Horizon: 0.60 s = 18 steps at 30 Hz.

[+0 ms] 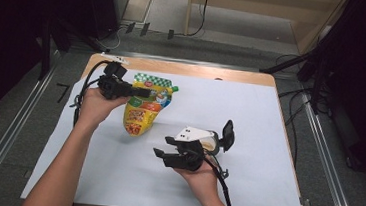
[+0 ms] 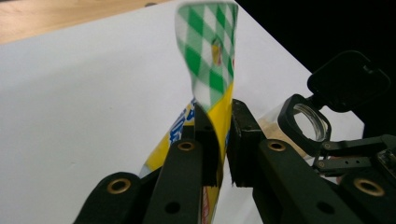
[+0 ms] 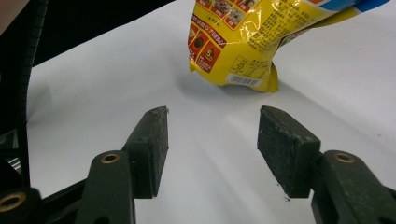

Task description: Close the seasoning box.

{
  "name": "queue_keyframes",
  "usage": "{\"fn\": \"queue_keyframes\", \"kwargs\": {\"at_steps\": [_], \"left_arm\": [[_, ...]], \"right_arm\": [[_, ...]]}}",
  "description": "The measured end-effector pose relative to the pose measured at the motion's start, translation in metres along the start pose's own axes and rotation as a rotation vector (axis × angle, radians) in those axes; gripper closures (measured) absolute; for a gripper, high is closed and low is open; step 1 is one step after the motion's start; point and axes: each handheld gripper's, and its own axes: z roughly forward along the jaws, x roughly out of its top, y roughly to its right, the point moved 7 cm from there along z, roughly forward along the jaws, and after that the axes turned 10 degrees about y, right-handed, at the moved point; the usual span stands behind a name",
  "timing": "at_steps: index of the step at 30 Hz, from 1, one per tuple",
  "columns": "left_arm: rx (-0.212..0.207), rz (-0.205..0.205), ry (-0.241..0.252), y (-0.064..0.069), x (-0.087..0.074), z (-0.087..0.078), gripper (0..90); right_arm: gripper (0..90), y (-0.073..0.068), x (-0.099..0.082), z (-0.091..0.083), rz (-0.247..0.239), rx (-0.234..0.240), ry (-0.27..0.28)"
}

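Right gripper (image 3: 212, 151) jaws wide apart and empty, hovering low over the white sheet (image 1: 270, 120), aimed at the bag's bottom end, probably lining up a second grip. Left gripper (image 2: 219, 140) pinches the one yellow snack bag (image 1: 145, 107) near its checked top, propping it up. One clear jar (image 1: 211, 144), lid flipped open, sits beside the right hand (image 1: 202, 177).

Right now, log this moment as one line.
left gripper: shut on yellow pouch | right gripper: open, holding nothing | container: lid open | surface: white sheet
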Motion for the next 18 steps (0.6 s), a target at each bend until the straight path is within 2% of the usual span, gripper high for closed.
{"fn": "queue_keyframes", "kwargs": {"at_steps": [7,9,18], "left_arm": [[-0.036,0.007,0.018,0.004,0.003,-0.005,75.6],[-0.026,0.017,0.012,0.004,0.003,-0.005,74.9],[-0.045,0.063,-0.015,0.013,0.003,-0.010,68.3]], "right_arm": [[44.4,0.000,-0.001,0.001,-0.001,-0.001,-0.007],[44.5,0.000,-0.001,0.001,0.000,-0.003,-0.007],[45.0,0.000,0.000,0.000,-0.001,-0.002,-0.004]]}}
